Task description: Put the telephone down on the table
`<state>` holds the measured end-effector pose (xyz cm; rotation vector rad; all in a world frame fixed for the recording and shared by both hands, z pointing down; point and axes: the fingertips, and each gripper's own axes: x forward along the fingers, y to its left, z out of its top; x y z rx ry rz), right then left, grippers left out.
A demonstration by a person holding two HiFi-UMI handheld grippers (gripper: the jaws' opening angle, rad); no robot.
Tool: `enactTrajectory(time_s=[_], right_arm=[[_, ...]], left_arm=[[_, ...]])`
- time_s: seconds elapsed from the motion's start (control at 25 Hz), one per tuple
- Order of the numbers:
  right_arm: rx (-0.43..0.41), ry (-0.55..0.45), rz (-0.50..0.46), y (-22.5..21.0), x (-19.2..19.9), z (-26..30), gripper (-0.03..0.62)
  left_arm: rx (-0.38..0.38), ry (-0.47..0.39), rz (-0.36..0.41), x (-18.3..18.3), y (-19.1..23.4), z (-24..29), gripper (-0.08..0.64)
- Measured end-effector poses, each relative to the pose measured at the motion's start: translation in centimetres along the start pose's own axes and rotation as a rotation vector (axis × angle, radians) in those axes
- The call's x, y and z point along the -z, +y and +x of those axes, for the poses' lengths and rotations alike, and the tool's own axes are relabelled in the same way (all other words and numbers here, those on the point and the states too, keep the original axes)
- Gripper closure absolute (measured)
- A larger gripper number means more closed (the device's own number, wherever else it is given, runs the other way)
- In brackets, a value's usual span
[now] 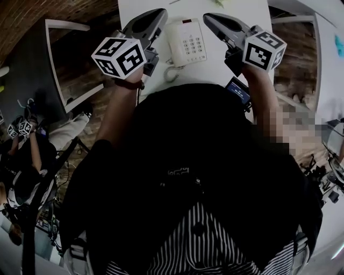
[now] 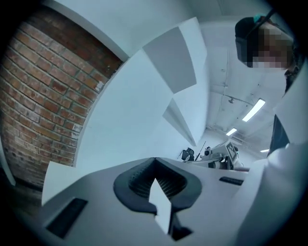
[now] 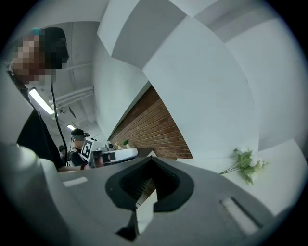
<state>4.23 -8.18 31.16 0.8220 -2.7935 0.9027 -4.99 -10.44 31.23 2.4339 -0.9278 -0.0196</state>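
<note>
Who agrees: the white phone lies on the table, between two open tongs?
One slip: the tongs are shut, not open. The left tongs and right tongs show closed, empty jaws in their gripper views. The phone does lie on the table between them.

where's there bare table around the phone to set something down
Bare table shows right of the phone, near the shut right tongs, and in a strip behind the phone. The left side is crowded: the shut left tongs hide it and the cord curls at the phone's near corner.
</note>
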Motion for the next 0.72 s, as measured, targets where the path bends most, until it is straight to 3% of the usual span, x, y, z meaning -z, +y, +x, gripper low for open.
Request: enactTrajectory(time_s=[0.72], right_arm=[[-0.008, 0.011, -0.009, -0.05, 0.28, 0.03, 0.591]], left_arm=[[-0.006, 0.026, 0.071, 0.36, -1.08, 0.1, 0.552]])
